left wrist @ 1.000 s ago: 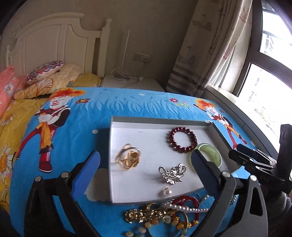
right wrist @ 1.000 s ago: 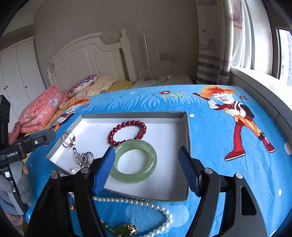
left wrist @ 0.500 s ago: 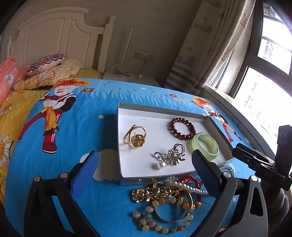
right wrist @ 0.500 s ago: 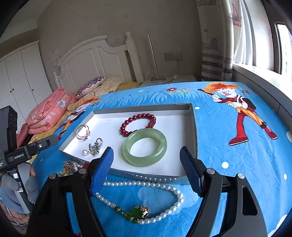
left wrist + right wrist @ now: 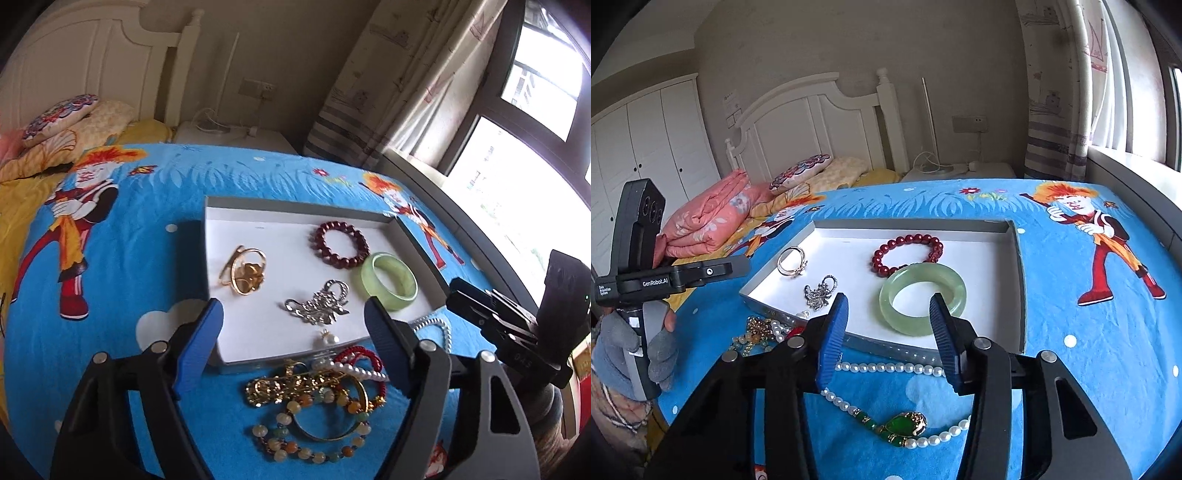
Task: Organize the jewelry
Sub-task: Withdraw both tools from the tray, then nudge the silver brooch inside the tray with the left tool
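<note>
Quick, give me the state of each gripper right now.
Left gripper: open, holding nothing.
Right gripper: open, holding nothing.

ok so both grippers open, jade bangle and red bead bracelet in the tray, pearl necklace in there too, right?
Not the pearl necklace: the right wrist view shows it on the blanket, outside the tray. Jade bangle and red bead bracelet are inside; left gripper and right gripper are open.
</note>
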The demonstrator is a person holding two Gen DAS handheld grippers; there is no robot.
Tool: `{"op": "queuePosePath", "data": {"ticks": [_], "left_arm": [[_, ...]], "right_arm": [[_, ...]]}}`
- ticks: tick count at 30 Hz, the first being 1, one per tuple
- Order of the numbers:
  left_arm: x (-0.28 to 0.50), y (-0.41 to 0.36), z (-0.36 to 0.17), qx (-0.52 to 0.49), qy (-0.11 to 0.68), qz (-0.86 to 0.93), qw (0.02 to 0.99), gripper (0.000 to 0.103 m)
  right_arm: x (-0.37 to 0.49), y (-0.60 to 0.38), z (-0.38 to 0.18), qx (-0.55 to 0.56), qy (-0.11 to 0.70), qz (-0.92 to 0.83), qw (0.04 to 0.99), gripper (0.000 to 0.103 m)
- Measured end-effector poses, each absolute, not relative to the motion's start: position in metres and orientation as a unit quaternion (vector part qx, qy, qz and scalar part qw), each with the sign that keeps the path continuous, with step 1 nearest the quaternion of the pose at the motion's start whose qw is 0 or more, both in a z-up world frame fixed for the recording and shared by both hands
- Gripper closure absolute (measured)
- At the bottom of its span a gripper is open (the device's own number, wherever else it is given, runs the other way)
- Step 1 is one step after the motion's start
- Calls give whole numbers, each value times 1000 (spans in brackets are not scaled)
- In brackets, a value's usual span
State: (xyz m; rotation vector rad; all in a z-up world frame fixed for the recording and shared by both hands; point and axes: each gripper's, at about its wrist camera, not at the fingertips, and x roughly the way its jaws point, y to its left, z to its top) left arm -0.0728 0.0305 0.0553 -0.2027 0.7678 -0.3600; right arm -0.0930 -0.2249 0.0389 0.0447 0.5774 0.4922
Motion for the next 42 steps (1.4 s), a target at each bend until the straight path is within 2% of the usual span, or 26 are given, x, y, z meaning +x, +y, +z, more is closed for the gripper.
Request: {"op": "queuePosePath", "data": {"ticks": [4, 7, 13, 16, 17, 22, 27, 30, 32, 34, 36, 38, 42], "left_arm": [[-50, 11, 56, -76, 426, -213, 876, 39], [-27, 4, 52, -73, 482, -221, 845, 50], [-4, -15, 43, -50, 555, -244, 794, 53], [-1, -26, 38, -34, 569, -240, 786, 62], [-1, -28, 37, -30, 569, -236, 787, 66], [3, -38, 26, -6, 572, -213, 792, 66], [29, -11, 31, -54, 510, -141, 847, 68], [17, -4, 45, -90, 477, -172, 857, 67], [-4, -4, 58, -86, 445, -180, 873, 63], [-28, 4, 67, -89, 408, -178, 891, 49], [-55, 19, 72, -97, 369, -156, 911, 18], [-83, 38, 71, -110, 334, -120, 929, 11], [-120, 74, 54, -160, 326, -79, 928, 3]], "right_arm": [[-83, -223, 39, 32, 289, 250, 924, 57], [-74, -223, 39, 42, 296, 257, 919, 57], [-58, -229, 41, 60, 301, 261, 915, 57], [-51, -234, 40, 74, 306, 263, 912, 57], [-51, -234, 40, 75, 307, 268, 910, 57], [-57, -226, 42, 66, 303, 289, 906, 57], [-63, -228, 40, 71, 299, 277, 910, 57], [-73, -228, 41, 65, 294, 277, 912, 57], [-81, -227, 40, 61, 295, 279, 912, 57], [-89, -223, 38, 54, 295, 282, 911, 57], [-98, -217, 37, 42, 297, 287, 910, 57], [-107, -209, 36, 29, 301, 294, 907, 57], [-124, -189, 34, 3, 309, 312, 898, 57]]}}
